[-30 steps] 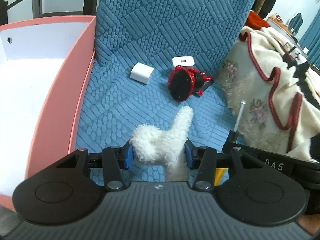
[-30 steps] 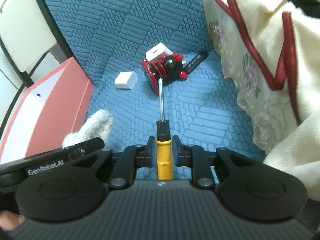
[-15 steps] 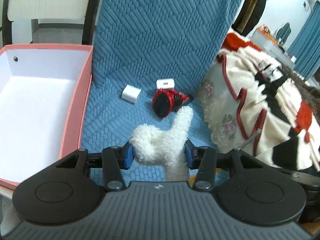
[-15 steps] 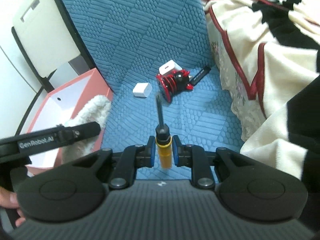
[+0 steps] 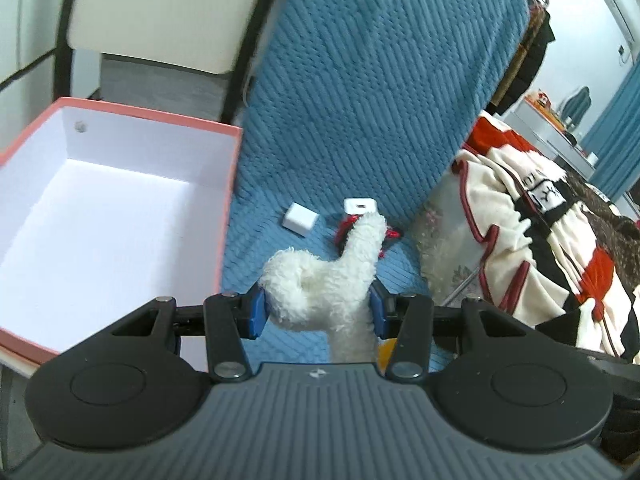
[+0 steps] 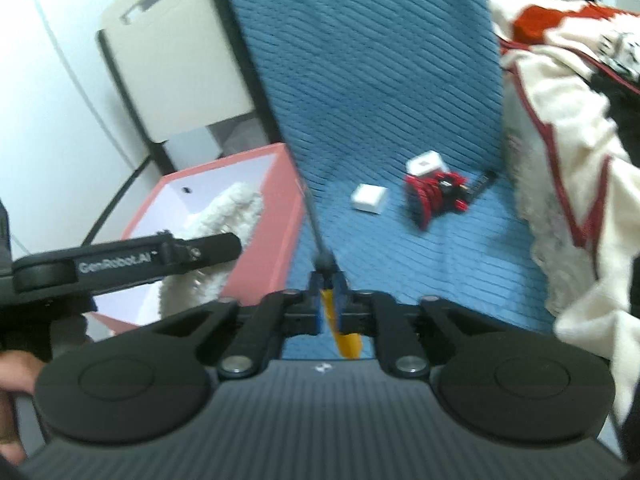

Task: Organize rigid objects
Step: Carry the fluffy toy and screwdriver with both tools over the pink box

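The open pink cardboard box with a white inside (image 5: 100,208) lies to the left of both tongs, its long axis running away from the cameras. The left tongs (image 5: 316,312) pinch a fluffy white plush toy (image 5: 332,280) and, judged from the right wrist view, hang nearer the box, about at its right wall. Right of the box, the right tongs (image 6: 328,304) are pressed on a yellow-handled screwdriver (image 6: 326,276), its shaft slanting up-left toward the box. Further right, on the blue quilted cushion (image 6: 460,264), lie two white chargers (image 6: 369,198) and a red coiled gadget (image 6: 434,196).
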The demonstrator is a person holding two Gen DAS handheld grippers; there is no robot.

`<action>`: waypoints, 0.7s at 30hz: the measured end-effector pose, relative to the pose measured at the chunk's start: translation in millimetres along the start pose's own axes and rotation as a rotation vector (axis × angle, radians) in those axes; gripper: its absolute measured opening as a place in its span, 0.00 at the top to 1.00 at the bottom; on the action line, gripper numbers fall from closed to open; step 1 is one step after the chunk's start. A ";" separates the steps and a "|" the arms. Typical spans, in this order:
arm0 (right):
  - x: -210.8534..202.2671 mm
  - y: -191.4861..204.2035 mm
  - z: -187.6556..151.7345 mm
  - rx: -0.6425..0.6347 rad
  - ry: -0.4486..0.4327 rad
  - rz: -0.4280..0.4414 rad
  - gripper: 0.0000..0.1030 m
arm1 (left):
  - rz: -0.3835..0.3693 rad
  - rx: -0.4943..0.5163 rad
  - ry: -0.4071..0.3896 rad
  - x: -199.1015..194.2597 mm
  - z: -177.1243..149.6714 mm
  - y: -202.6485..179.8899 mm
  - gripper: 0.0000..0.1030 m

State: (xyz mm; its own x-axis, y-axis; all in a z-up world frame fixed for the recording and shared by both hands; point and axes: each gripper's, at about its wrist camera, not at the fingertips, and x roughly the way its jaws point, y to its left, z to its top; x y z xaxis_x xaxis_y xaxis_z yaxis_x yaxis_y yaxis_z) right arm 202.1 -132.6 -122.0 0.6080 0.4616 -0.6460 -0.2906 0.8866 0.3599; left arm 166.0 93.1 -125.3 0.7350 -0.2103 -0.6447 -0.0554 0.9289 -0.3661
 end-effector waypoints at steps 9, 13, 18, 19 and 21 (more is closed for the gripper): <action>41.1 7.7 -1.9 0.019 0.044 -0.049 0.94 | 0.056 -0.081 -0.018 -17.4 -7.7 57.5 0.48; 46.6 -16.5 -14.8 0.057 0.073 -0.104 0.94 | 0.071 -0.106 -0.006 -16.5 -18.6 73.3 0.48; 52.1 -46.4 -34.3 0.102 0.109 -0.148 0.94 | 0.074 -0.131 0.004 -11.8 -29.4 86.2 0.48; 53.1 -51.5 -37.3 0.108 0.110 -0.151 0.93 | 0.073 -0.132 0.008 -10.2 -31.1 87.3 0.48; 56.1 -57.1 -40.5 0.101 0.111 -0.126 0.93 | 0.072 -0.133 0.014 -6.1 -34.1 88.7 0.48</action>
State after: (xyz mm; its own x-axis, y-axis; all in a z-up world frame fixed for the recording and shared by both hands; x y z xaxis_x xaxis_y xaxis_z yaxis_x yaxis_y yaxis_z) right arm 222.9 -156.1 -206.0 0.5483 0.3531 -0.7581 -0.1387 0.9323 0.3339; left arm 133.5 166.4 -176.6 0.7163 -0.1501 -0.6814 -0.1969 0.8934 -0.4038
